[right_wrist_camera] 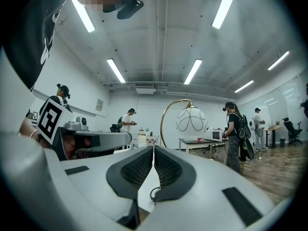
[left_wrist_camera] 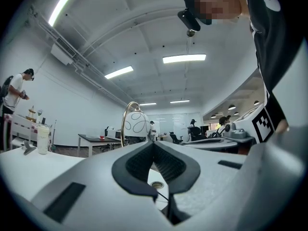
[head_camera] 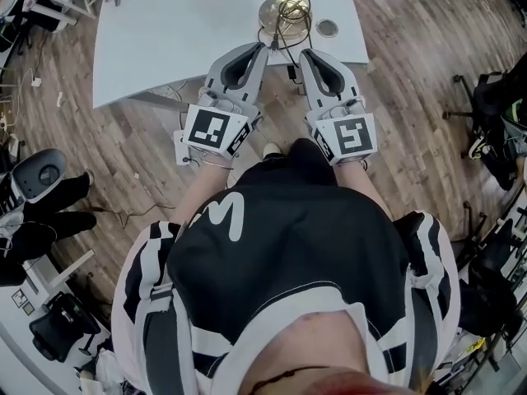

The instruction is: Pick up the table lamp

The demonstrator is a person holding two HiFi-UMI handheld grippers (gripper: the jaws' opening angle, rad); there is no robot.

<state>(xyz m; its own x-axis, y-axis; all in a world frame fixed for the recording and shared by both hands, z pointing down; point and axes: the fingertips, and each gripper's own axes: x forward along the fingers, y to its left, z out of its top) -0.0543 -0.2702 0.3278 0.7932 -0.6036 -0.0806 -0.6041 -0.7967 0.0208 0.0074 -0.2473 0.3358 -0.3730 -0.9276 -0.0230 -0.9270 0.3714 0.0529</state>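
The table lamp (head_camera: pixel 282 11) stands at the near edge of a white table (head_camera: pixel 165 31); it has a gold arched stem and a white globe shade with dark line patterns. Its black cord (head_camera: pixel 290 66) hangs over the table edge. My left gripper (head_camera: pixel 263 48) and right gripper (head_camera: pixel 303 54) are side by side just short of the lamp, both shut and holding nothing. In the left gripper view the lamp (left_wrist_camera: pixel 136 122) rises just beyond the closed jaws (left_wrist_camera: pixel 154 143). The right gripper view has the globe (right_wrist_camera: pixel 191 120) ahead and slightly right of its closed jaws (right_wrist_camera: pixel 153 149).
A small round disc (head_camera: pixel 327 28) lies on the table right of the lamp. An office chair (head_camera: pixel 37 174) and dark gear stand at the left, more black equipment (head_camera: pixel 494 97) at the right. Several people (right_wrist_camera: pixel 234 134) and other tables (right_wrist_camera: pixel 199 142) fill the room behind.
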